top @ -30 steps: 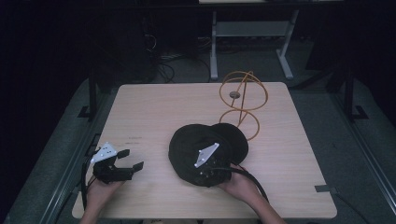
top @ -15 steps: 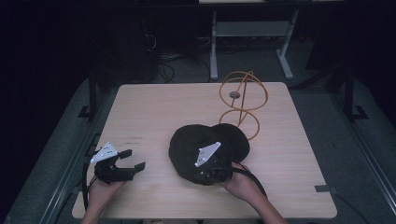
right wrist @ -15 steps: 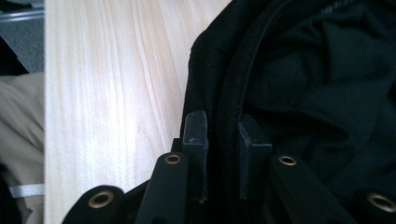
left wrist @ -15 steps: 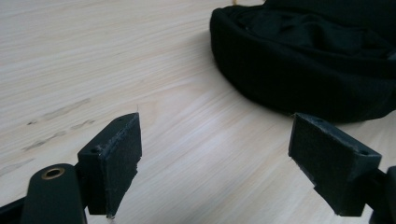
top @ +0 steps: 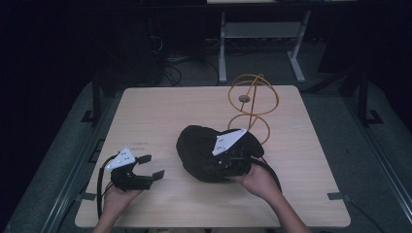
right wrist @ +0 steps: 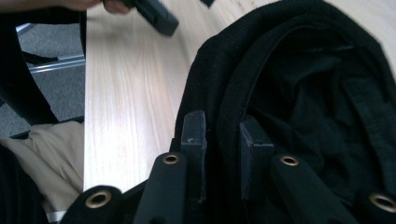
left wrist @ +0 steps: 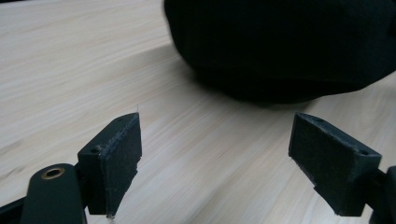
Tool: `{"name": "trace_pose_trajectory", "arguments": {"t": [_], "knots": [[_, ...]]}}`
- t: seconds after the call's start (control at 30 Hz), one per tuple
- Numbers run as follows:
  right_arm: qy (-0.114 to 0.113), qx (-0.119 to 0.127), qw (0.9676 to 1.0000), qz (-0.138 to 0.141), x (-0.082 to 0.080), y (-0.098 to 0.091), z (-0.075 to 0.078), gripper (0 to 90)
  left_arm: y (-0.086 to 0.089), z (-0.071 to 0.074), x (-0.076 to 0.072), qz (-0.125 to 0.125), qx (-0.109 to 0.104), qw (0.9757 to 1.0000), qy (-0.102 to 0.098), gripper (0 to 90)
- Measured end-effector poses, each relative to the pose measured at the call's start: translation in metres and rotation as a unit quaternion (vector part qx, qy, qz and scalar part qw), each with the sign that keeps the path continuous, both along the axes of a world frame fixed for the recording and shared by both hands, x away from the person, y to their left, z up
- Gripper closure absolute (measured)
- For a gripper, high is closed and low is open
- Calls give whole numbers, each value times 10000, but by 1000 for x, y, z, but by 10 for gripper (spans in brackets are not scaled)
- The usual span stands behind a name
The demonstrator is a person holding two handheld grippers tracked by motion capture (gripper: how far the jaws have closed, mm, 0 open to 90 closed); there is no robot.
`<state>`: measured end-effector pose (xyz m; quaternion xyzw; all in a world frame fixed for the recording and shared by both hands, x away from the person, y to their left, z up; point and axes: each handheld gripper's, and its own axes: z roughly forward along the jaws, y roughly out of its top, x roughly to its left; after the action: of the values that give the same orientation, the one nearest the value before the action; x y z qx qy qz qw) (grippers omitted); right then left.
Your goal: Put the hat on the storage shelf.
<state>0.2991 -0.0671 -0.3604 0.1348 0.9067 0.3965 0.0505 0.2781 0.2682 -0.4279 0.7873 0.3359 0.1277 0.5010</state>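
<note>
In the high view a black cap [top: 206,153] lies near the middle of the frame on the pale wooden table [top: 160,109], slightly right of centre. The right gripper [top: 228,160] sits over the cap's lower right edge, its grey plate tilted up, with the person's right hand [top: 257,180] below it. In the right gripper view the two black jaws are clenched on the cap's thick hem [right wrist: 223,140], the fabric pinched between the pads; they have just closed onto it. The cap's dark lining takes up the right half of that frame.

At the lower left of the high view, the left gripper [top: 151,166] is held well apart from the cap, jaws spread and nothing between them. In the left gripper view the cap [left wrist: 289,46] looms in the upper right, seemingly lifted a little at its near edge, though blur makes this uncertain.

A wire stand of orange rings [top: 252,104] rises just behind the cap, toward the upper right.
</note>
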Motion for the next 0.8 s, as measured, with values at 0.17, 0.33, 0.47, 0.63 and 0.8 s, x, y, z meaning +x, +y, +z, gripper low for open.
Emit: {"name": "trace_pose_trajectory", "arguments": {"t": [0.17,0.33,0.47,0.63,0.8], "knots": [[-7,139,9999,16,2,-2,12,750,-22,8,2,-299,-59,9995,-83,170],[-33,291,9996,23,5,-4,23,751,-39,13,3,-503,-69,9986,-168,169],[-41,360,9993,-26,11,-7,29,751,-50,17,4,-632,-44,9976,-270,169],[29,503,9987,-122,18,-9,35,751,-64,20,8,-712,-94,9968,-347,170],[70,642,9977,-221,26,-7,42,752,-79,20,12,-740,-111,9962,-454,169]]}}
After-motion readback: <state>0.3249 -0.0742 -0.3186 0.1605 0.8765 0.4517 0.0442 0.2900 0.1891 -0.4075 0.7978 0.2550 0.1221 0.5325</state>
